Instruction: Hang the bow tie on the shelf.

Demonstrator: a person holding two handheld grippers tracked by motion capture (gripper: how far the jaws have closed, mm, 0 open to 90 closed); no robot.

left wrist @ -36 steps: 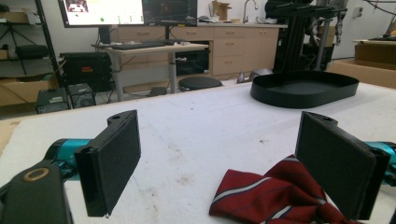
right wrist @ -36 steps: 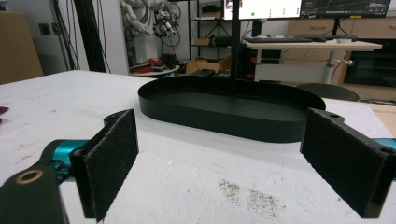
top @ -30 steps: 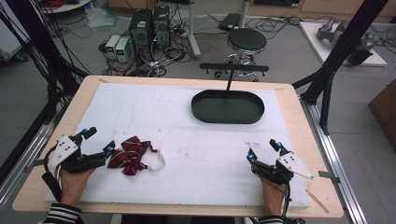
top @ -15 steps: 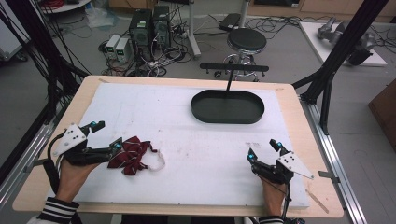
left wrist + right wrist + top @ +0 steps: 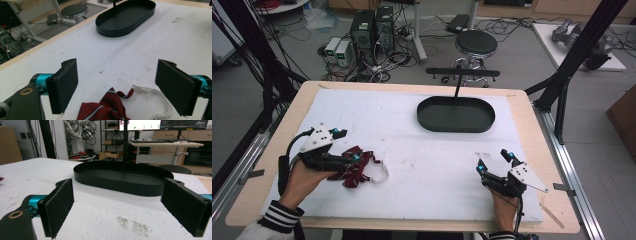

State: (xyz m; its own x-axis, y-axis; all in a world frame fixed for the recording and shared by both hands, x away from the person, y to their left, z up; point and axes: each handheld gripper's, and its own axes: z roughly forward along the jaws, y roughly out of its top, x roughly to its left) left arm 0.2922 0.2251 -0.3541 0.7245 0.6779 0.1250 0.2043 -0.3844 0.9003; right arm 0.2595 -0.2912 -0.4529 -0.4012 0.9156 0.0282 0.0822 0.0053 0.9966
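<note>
A dark red striped bow tie (image 5: pixel 353 168) with a white neck strap (image 5: pixel 381 173) lies crumpled on the white mat at the left. My left gripper (image 5: pixel 346 145) hovers over it, pointing right. In the left gripper view the bow tie (image 5: pixel 103 110) and strap (image 5: pixel 161 98) lie low between the wide-set jaws, and neither pad touches them. Those jaws have just been closing slightly and still stand open. My right gripper (image 5: pixel 493 161) rests open near the front right, holding nothing. It faces the black oval tray (image 5: pixel 120 181).
The black oval tray (image 5: pixel 456 116) sits at the back right of the mat, with a thin post and crossbar (image 5: pixel 462 73) rising at its far rim. The white mat (image 5: pixel 422 155) lies on a wooden table. Dark frame legs stand at both sides.
My left hand has risen and moved forward and right, so its jaws now stand over the bow tie. The right gripper has stayed where it was.
</note>
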